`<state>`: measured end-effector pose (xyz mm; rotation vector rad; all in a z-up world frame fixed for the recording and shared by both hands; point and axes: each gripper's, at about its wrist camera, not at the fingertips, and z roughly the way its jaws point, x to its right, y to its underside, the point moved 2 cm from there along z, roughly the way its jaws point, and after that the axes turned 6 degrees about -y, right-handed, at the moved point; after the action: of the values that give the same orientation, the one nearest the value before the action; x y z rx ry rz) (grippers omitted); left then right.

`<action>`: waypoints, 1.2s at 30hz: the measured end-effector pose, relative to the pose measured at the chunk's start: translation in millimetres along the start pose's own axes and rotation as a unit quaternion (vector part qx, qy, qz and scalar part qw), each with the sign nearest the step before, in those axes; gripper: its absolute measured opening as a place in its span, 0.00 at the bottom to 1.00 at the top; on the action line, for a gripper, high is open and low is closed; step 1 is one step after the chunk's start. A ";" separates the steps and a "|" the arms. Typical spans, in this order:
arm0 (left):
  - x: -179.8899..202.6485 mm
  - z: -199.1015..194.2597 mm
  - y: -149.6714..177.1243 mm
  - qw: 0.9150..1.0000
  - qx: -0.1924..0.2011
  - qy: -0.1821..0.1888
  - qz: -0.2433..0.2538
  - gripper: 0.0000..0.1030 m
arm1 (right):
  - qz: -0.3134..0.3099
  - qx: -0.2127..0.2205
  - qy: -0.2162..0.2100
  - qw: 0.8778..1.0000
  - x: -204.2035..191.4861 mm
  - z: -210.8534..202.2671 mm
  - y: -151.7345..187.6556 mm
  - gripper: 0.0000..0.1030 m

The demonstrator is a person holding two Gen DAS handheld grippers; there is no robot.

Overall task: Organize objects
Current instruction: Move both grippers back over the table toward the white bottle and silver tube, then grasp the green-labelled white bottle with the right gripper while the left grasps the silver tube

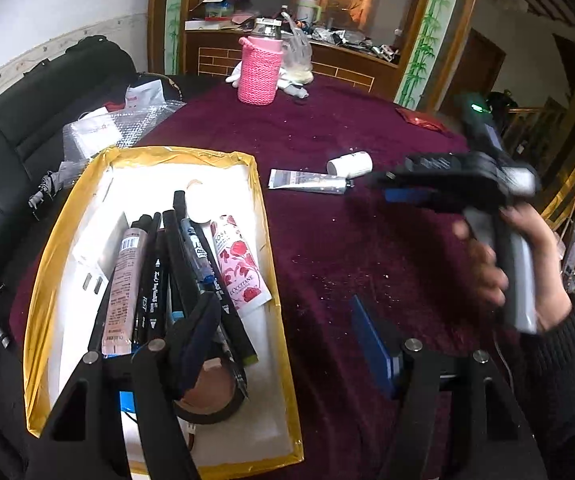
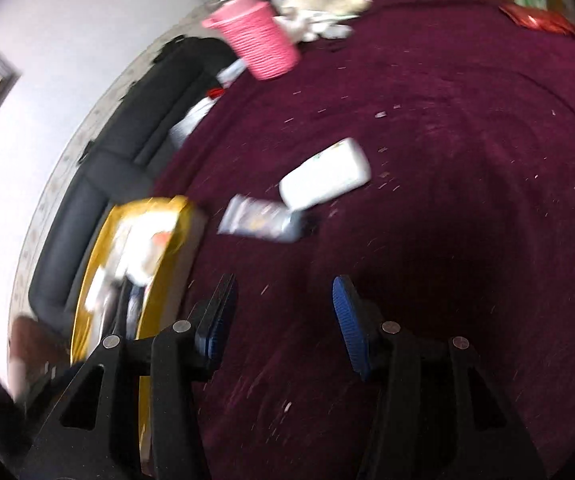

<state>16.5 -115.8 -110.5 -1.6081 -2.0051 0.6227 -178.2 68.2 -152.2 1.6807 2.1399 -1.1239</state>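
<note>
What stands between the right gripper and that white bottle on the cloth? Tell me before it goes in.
Nothing visible does. The right gripper is open, with only bare maroon tablecloth between it and the white bottle. The silver tube lies against the bottle's near-left end, slightly left of the direct line.

Left tool jaws wide apart; right tool likewise, hand-held.

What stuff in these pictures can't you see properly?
- Roll of tape, left wrist view: partly hidden behind the left tool.
- White bottle and silver tube, right wrist view: labels smeared by motion blur.
- Yellow-edged box, right wrist view: contents blurred.
- Right tool, left wrist view: blurred.
</note>
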 end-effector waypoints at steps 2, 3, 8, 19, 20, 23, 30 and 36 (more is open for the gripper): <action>-4.4 -0.1 1.2 1.000 -0.007 0.013 -0.012 0.66 | 0.019 -0.006 0.010 1.000 4.1 10.3 -15.3 0.49; -6.3 -0.8 1.6 1.000 -0.010 0.020 -0.017 0.66 | 0.020 -0.009 0.018 1.000 4.1 13.2 -21.3 0.49; -15.6 -4.1 -0.6 0.999 -0.010 0.033 -0.029 0.66 | 0.063 -0.002 0.082 0.995 -1.0 36.3 -48.3 0.48; -14.5 -2.2 0.9 0.999 -0.025 0.040 -0.027 0.66 | 0.090 0.020 0.173 0.980 0.9 65.5 -81.9 0.49; -13.9 -2.6 1.0 0.998 -0.024 0.041 -0.028 0.66 | 0.093 0.018 0.178 0.980 0.8 65.9 -84.5 0.49; -11.4 -3.8 1.3 0.999 -0.025 0.038 -0.025 0.66 | 0.121 0.024 0.167 0.978 4.7 64.8 -89.2 0.50; -5.7 -2.6 -0.6 0.998 -0.034 0.037 -0.025 0.66 | 0.042 0.021 0.187 0.981 -7.4 67.3 -80.2 0.36; 17.3 12.2 -20.0 0.995 -0.062 0.071 -0.035 0.66 | 0.016 0.033 0.142 0.989 0.7 14.9 -45.2 0.33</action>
<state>-9.5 -103.5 -105.9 -1.5979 -2.0185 0.3542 -223.3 55.9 -143.2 2.0048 2.2492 -1.0099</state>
